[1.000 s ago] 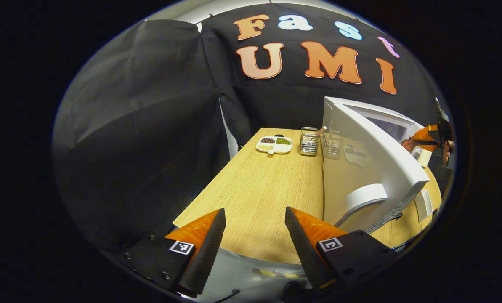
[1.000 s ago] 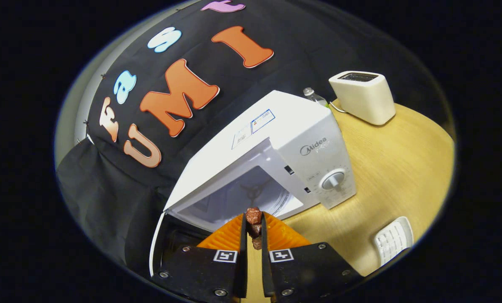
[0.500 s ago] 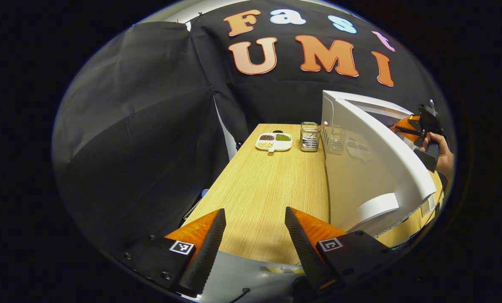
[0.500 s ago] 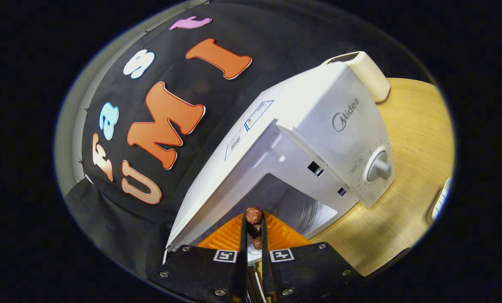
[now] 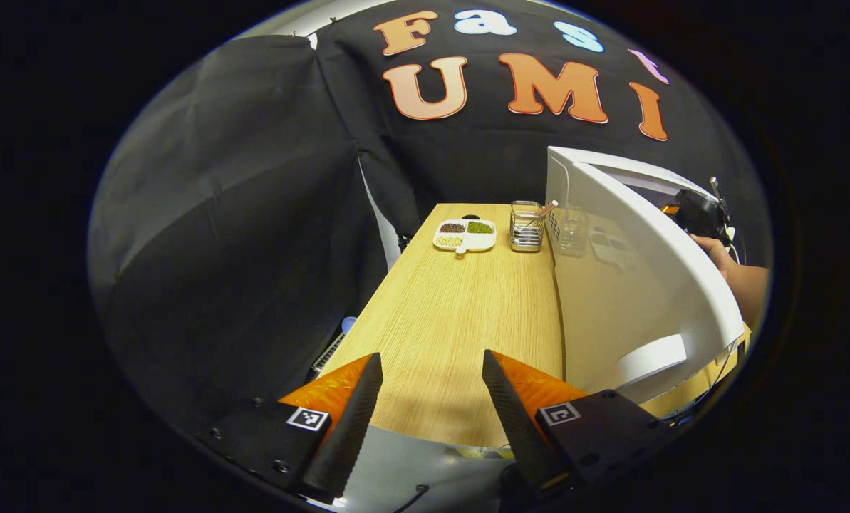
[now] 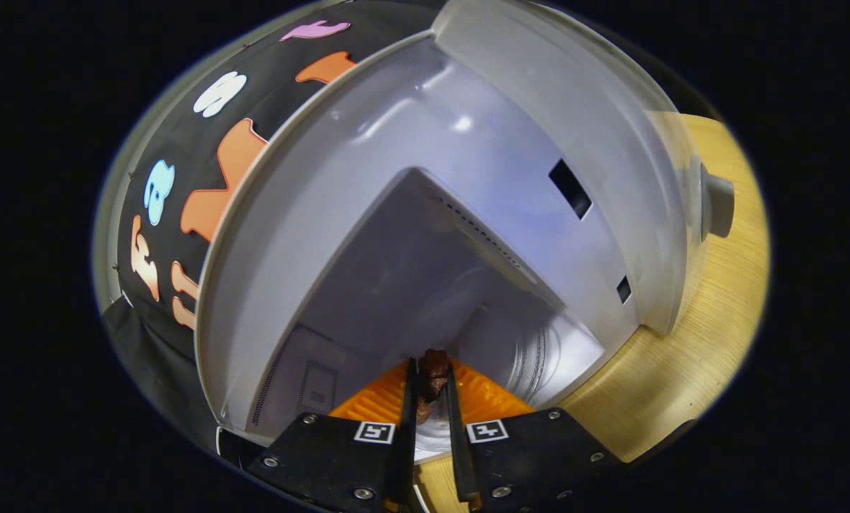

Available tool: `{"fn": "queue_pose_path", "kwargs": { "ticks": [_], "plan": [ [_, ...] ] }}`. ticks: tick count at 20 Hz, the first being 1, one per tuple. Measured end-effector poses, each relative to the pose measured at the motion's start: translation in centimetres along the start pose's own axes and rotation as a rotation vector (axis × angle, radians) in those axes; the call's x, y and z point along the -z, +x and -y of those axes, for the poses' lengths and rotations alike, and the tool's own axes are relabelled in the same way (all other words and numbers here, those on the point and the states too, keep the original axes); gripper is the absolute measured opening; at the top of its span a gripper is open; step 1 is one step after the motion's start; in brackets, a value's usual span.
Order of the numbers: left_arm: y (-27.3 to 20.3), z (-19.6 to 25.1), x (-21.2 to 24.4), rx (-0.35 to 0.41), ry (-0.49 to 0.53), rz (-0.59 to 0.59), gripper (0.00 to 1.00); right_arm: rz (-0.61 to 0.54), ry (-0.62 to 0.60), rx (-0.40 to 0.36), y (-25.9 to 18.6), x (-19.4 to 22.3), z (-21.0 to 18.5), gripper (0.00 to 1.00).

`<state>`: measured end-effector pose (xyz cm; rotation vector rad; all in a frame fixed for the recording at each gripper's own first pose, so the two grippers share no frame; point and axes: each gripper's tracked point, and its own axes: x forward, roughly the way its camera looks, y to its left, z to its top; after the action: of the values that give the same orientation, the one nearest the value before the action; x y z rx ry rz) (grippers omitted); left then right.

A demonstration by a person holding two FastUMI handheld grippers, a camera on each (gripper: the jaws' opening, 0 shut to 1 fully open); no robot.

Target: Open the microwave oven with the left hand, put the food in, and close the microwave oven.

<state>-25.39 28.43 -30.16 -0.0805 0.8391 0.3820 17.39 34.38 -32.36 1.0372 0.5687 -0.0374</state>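
Right gripper (image 6: 430,388) clamped on meat chunk (image 6: 433,367), lower centre, at microwave (image 6: 467,214) mouth; best lowered onto turntable before release. Left gripper (image 5: 430,395) spread, idle.

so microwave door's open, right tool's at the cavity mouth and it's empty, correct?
Not empty. In the right gripper view the right tool is shut on the food, a dark reddish chunk. The rest holds: the door is open and the tool is at the mouth of the microwave.

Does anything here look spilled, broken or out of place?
Nothing stands out. The microwave oven has its door swung wide open, as the job needs. The right tongs pinch a piece of food at its mouth. The divided dish sits tidy on the table.
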Motion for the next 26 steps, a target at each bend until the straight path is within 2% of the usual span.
{"fn": "queue_pose_path", "kwargs": {
  "ticks": [3,4,5,6,7,8,9,10,12,13,14,15,17,18,19,21,22,23,26],
  "plan": [
    [0.2,1.3,-0.8,0.023,0.022,0.016,0.92,-0.047,-0.124,0.044,0.1,1.6,0.8,0.32],
    [0.2,1.8,-1.1,0.034,0.03,0.022,0.83,-0.066,-0.177,0.058,0.0,2.3,1.3,0.39],
    [0.2,2.5,-1.5,0.05,0.036,0.033,0.83,-0.09,-0.228,0.078,-0.4,2.6,2.3,0.43],
    [0.1,3.2,-1.6,0.064,0.044,0.036,0.83,-0.11,-0.273,0.092,-0.7,2.6,3.1,0.56],
    [0.1,3.7,-1.5,0.073,0.058,0.031,0.91,-0.112,-0.302,0.097,-1.6,2.1,3.9,0.64],
    [0.1,4.1,-1.5,0.08,0.07,0.033,0.92,-0.099,-0.321,0.076,-2.0,1.7,3.9,0.76],
    [0.1,4.4,-1.7,0.08,0.082,0.036,0.89,-0.087,-0.341,0.078,-2.5,0.9,3.9,0.79],
    [0.0,4.7,-1.9,0.09,0.087,0.038,0.82,-0.09,-0.339,0.086,-2.7,0.4,4.1,0.83],
    [-0.2,6.1,-2.3,0.113,0.098,0.046,0.83,-0.122,-0.322,0.073,-3.7,0.4,4.4,0.86],
    [-0.3,6.8,-2.3,0.121,0.113,0.044,0.82,-0.124,-0.344,0.062,-4.6,0.1,4.7,0.87],
    [-0.4,7.4,-2.1,0.128,0.124,0.042,0.87,-0.121,-0.377,0.054,-5.6,-0.3,5.2,0.9],
    [-0.4,8.2,-2.1,0.141,0.132,0.04,0.83,-0.125,-0.406,0.042,-6.8,-0.7,5.6,0.9],
    [-0.7,10.2,-2.0,0.169,0.141,0.042,0.83,-0.135,-0.453,0.016,-9.4,-1.6,6.5,0.9],
    [-0.7,11.2,-2.0,0.181,0.146,0.044,0.87,-0.131,-0.477,0.001,-10.7,-2.3,6.8,0.9],
    [-0.9,12.3,-2.0,0.194,0.149,0.045,0.83,-0.13,-0.503,-0.016,-12.2,-2.9,7.0,0.9],
    [-1.0,14.6,-2.2,0.226,0.155,0.048,0.83,-0.109,-0.561,-0.041,-15.1,-4.6,7.2,0.91],
    [-1.0,15.7,-2.5,0.24,0.165,0.054,0.87,-0.088,-0.589,-0.056,-16.6,-5.5,7.1,0.92],
    [-1.2,16.8,-2.7,0.247,0.18,0.063,0.83,-0.067,-0.617,-0.078,-18.0,-6.6,6.9,0.92],
    [-1.5,19.8,-3.0,0.272,0.2,0.078,0.83,-0.004,-0.706,-0.114,-21.7,-9.6,6.4,0.93]
  ]
}}
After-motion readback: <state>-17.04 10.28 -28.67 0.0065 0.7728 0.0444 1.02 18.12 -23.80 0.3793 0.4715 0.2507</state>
